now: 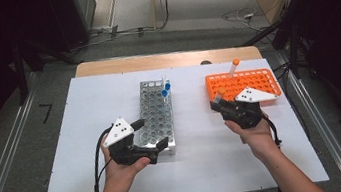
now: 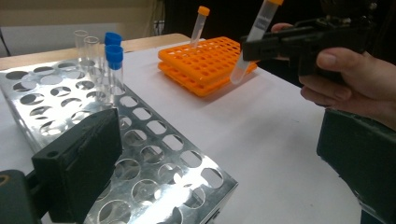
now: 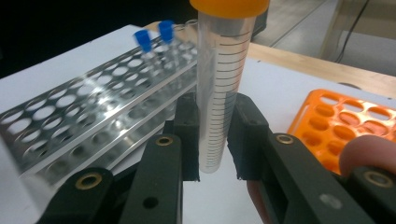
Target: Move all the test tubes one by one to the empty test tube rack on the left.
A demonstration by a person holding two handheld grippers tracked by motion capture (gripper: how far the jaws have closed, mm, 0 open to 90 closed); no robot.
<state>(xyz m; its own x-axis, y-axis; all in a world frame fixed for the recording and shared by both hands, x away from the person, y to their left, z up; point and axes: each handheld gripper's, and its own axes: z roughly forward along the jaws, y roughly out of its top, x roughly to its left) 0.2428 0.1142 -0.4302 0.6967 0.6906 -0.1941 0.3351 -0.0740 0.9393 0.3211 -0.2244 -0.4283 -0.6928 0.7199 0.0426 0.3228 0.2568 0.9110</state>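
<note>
My right gripper [image 1: 221, 105] is shut on a clear graduated tube with an orange cap [image 3: 219, 93], held upright above the white board just in front of the orange rack [image 1: 242, 83]. The left gripper view shows the same held tube [image 2: 254, 39] tilted in that gripper's black jaws. A second orange-capped tube [image 1: 233, 67] stands in the orange rack's far row. My left gripper [image 1: 150, 135] is open at the near end of the metal rack [image 1: 156, 113], one jaw over the rack's holes and the other off its right side. Two blue-capped tubes [image 2: 113, 65] stand at the metal rack's far end.
Clear uncapped tubes [image 2: 86, 46] stand beside the blue-capped ones. The racks sit on a white board [image 1: 199, 167] over a wooden table [image 1: 104, 66]. White board lies bare between the two racks and along the near edge. Cables [image 1: 240, 14] lie on the floor beyond.
</note>
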